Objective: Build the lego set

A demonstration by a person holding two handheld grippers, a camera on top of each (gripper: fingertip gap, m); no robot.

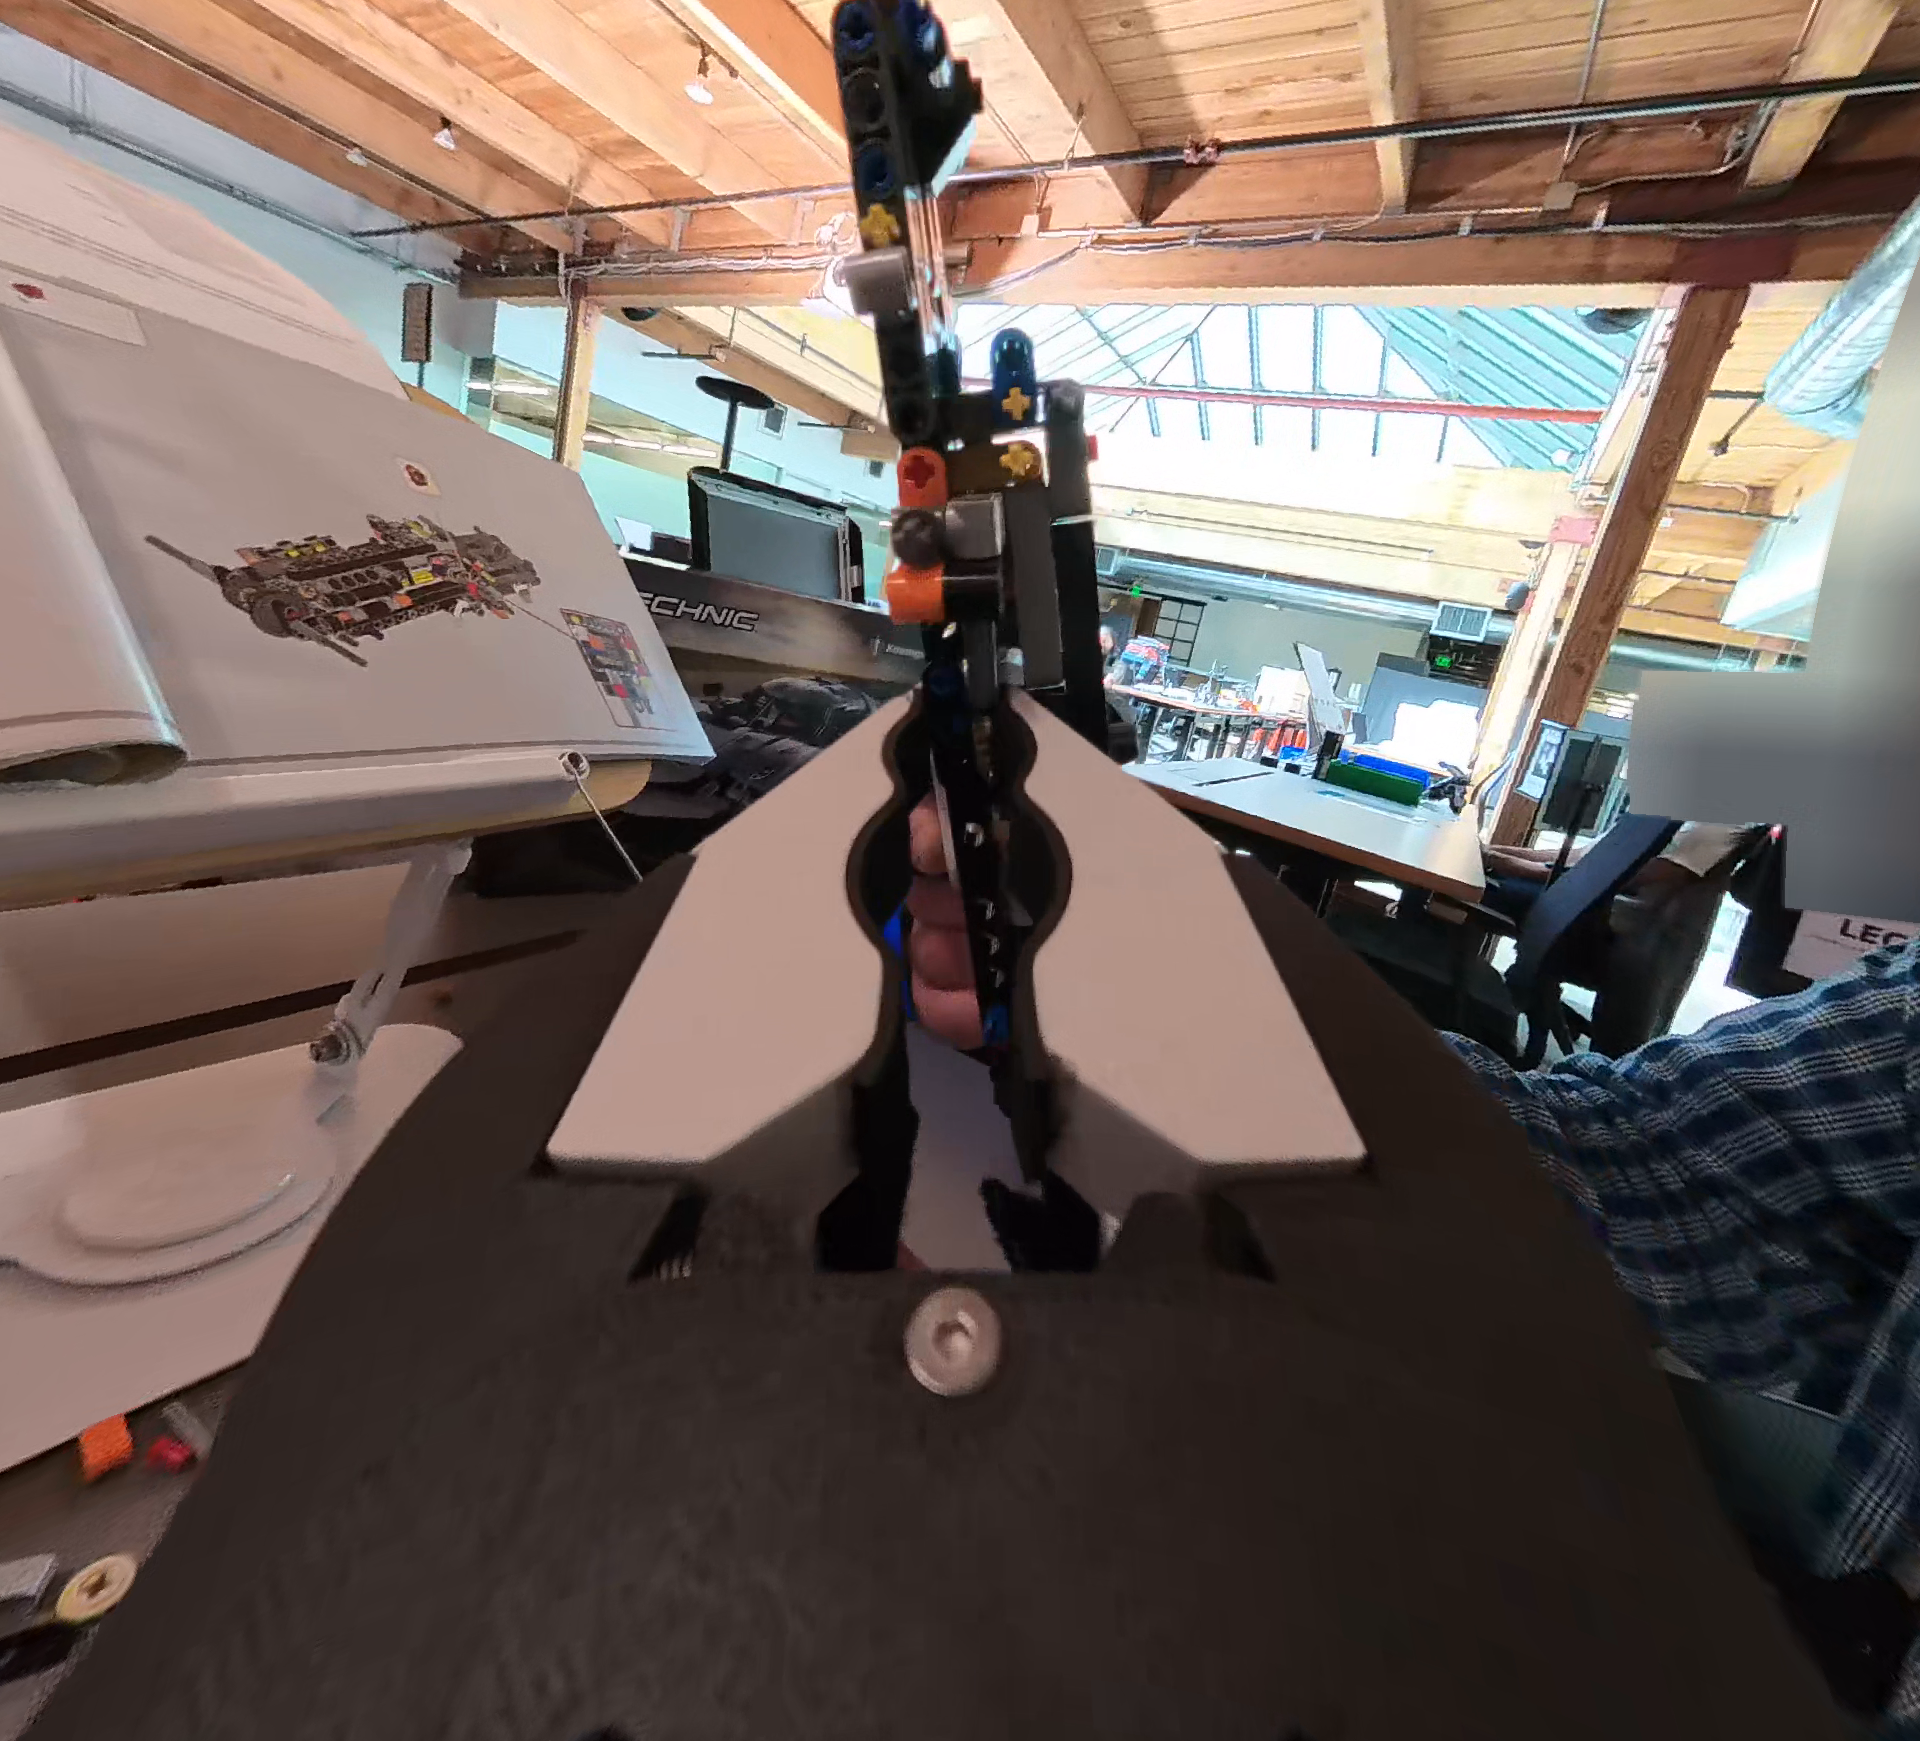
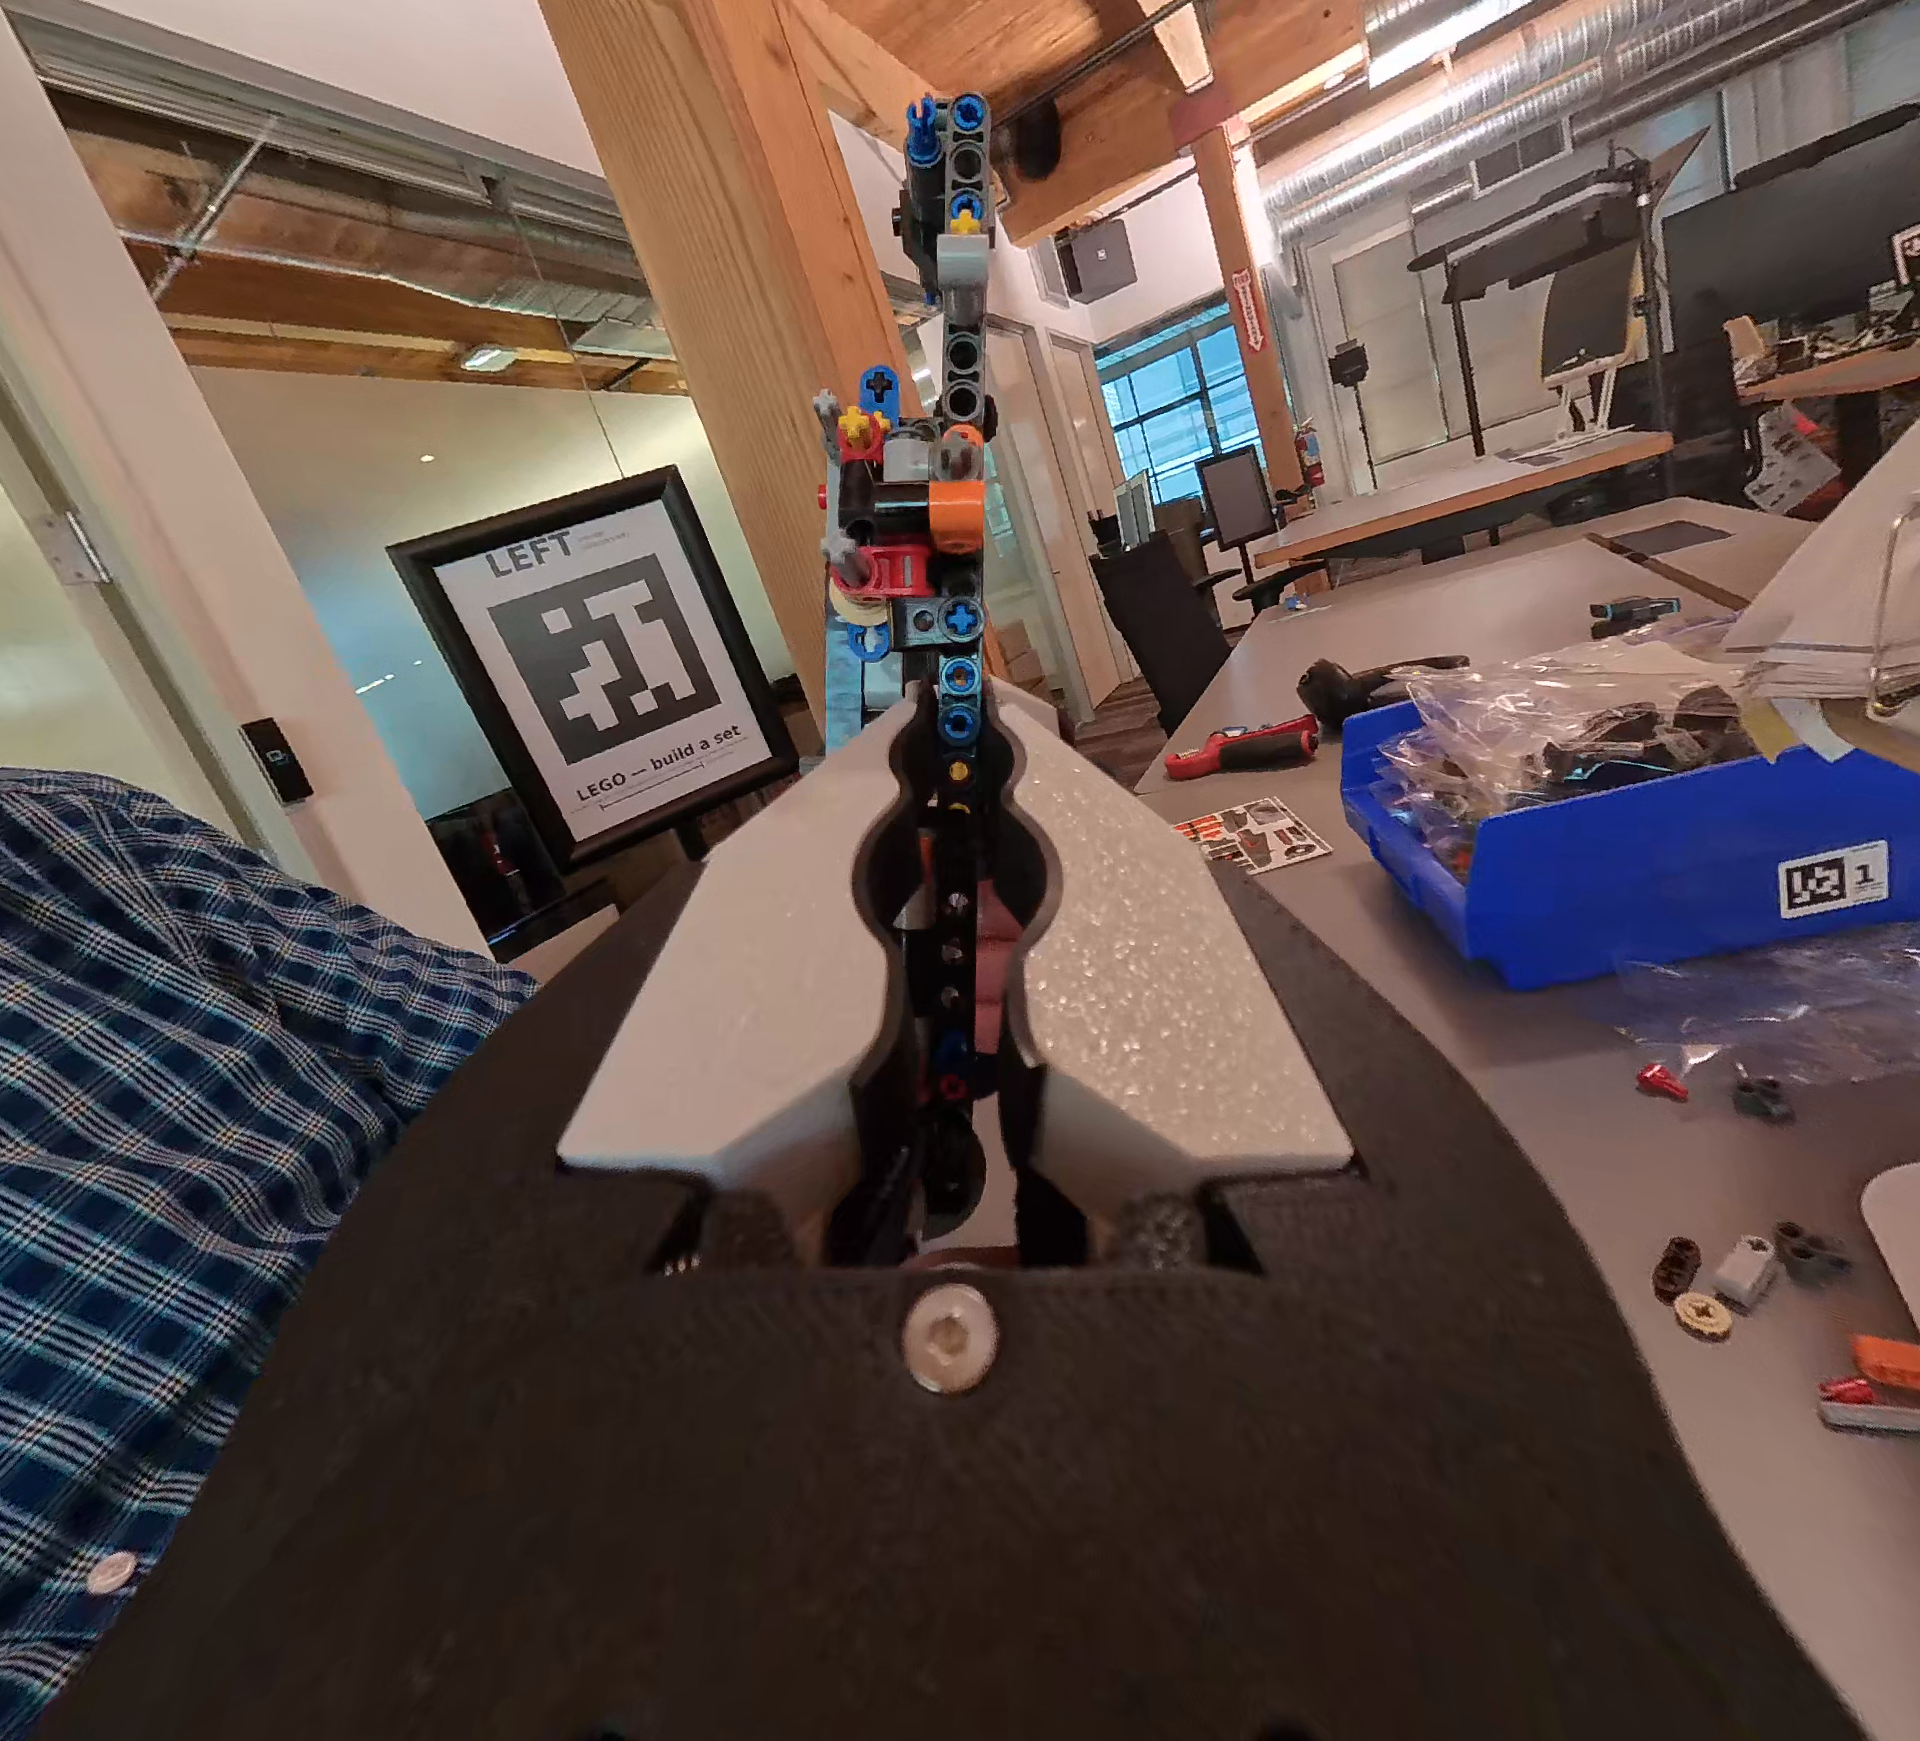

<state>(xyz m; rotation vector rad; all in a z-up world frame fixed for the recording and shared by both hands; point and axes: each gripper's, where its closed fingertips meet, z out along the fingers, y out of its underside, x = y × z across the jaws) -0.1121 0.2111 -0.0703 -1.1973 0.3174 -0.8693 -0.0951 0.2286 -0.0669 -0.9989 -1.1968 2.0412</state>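
Both tongs are raised off the table, each clamped narrow on a lego assembly. Around them: an open instruction booklet (image 1: 343, 590) on a stand beside the left gripper (image 1: 966, 715), and a blue bin (image 2: 1621, 860) of bagged parts and loose pieces (image 2: 1745, 1270) on the grey table (image 2: 1455, 1068) beside the right gripper (image 2: 954, 715). Each lego assembly (image 1: 940, 486) (image 2: 935, 486) stands long-axis upright, pointing ceilingward, its lower beam pinched between the fingers.
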